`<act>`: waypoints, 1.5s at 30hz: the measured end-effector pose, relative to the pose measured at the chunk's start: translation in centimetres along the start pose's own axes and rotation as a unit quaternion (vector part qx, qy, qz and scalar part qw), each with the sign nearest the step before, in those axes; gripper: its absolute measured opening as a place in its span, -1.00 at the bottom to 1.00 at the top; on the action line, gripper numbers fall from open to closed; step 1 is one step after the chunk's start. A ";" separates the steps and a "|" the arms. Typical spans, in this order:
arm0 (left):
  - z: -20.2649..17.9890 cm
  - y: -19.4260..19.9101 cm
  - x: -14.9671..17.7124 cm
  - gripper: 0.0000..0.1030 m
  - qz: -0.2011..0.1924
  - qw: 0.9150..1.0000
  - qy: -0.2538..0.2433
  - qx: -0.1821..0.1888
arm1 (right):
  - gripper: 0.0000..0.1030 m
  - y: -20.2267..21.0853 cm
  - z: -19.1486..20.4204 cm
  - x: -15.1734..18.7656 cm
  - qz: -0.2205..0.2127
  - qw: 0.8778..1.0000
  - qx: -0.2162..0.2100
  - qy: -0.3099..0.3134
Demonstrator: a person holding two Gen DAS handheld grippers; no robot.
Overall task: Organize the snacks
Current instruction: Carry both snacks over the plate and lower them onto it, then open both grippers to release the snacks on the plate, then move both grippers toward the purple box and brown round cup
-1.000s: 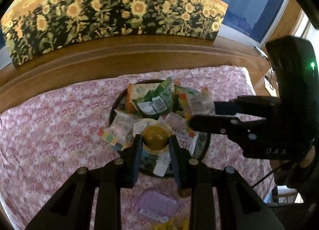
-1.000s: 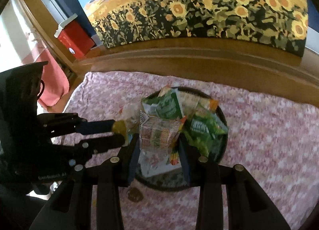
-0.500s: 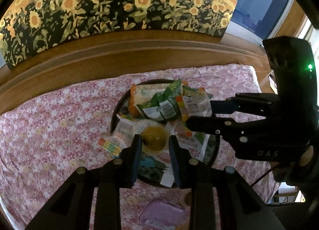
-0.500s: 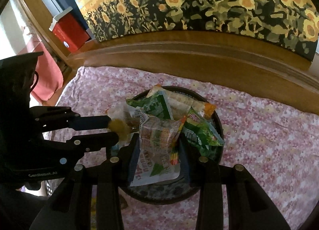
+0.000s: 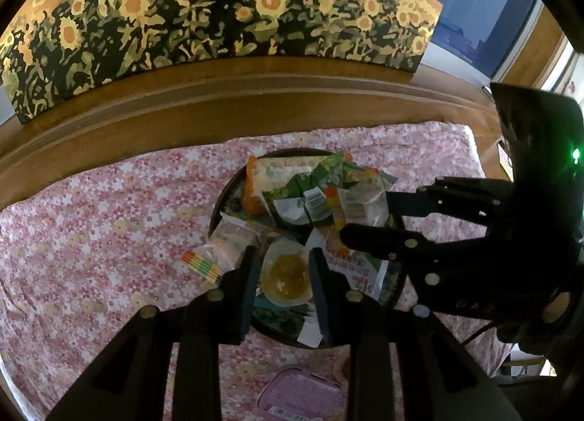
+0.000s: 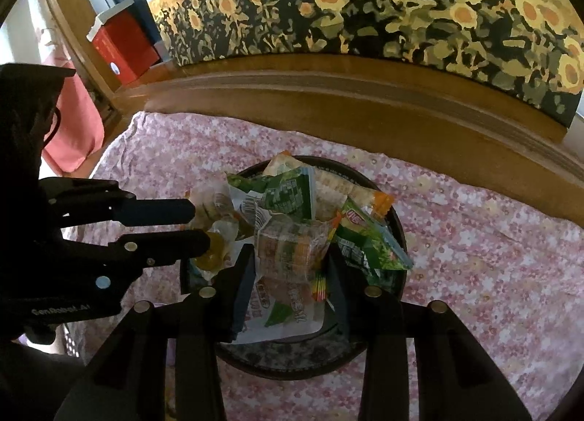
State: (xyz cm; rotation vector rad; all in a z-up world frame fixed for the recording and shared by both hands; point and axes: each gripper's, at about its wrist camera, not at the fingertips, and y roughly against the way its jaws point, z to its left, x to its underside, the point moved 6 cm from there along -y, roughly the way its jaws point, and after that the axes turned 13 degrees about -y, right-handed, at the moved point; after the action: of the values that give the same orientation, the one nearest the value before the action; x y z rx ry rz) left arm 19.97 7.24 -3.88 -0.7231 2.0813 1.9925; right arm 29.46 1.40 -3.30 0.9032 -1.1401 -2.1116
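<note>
A round dark tray (image 5: 233, 187) (image 6: 396, 224) on the pink flowered cloth holds several snack packets, green and orange ones among them. My left gripper (image 5: 284, 271) is shut on a clear packet with a yellow round snack (image 5: 286, 277) over the tray's near side. It shows in the right wrist view (image 6: 199, 224) at the left. My right gripper (image 6: 292, 267) is shut on a clear packet with orange and green print (image 6: 292, 251) over the tray. It reaches in from the right in the left wrist view (image 5: 361, 213).
A packet with a rainbow-striped edge (image 5: 202, 266) hangs over the tray's left rim. A pink flat case (image 5: 301, 395) lies on the cloth near me. A wooden ledge (image 5: 219, 100) with a sunflower painting (image 5: 219, 8) runs behind. A red box (image 6: 122, 45) stands at the far left.
Both grippers have pulled back and risen a little over the tray, each still holding its packet. The tray looks smaller and farther away.
</note>
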 end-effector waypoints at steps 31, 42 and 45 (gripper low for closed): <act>0.7 2.2 -0.1 0.61 -0.025 1.000 -0.002 -0.018 | 0.55 1.4 0.4 -0.3 -0.030 0.999 0.012 0.004; 0.6 3.4 -0.2 0.76 -0.046 0.998 -0.018 -0.036 | 0.56 2.6 0.5 -0.1 -0.046 0.999 0.006 -0.001; 0.5 3.9 0.0 0.77 -0.049 0.998 -0.023 -0.043 | 0.56 2.9 0.9 0.1 -0.050 0.999 0.000 -0.002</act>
State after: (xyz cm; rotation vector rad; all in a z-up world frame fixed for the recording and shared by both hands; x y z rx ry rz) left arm 18.09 7.67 -0.48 -0.7709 1.9072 2.0353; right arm 29.21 0.38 -0.46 0.9746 -1.1185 -2.1944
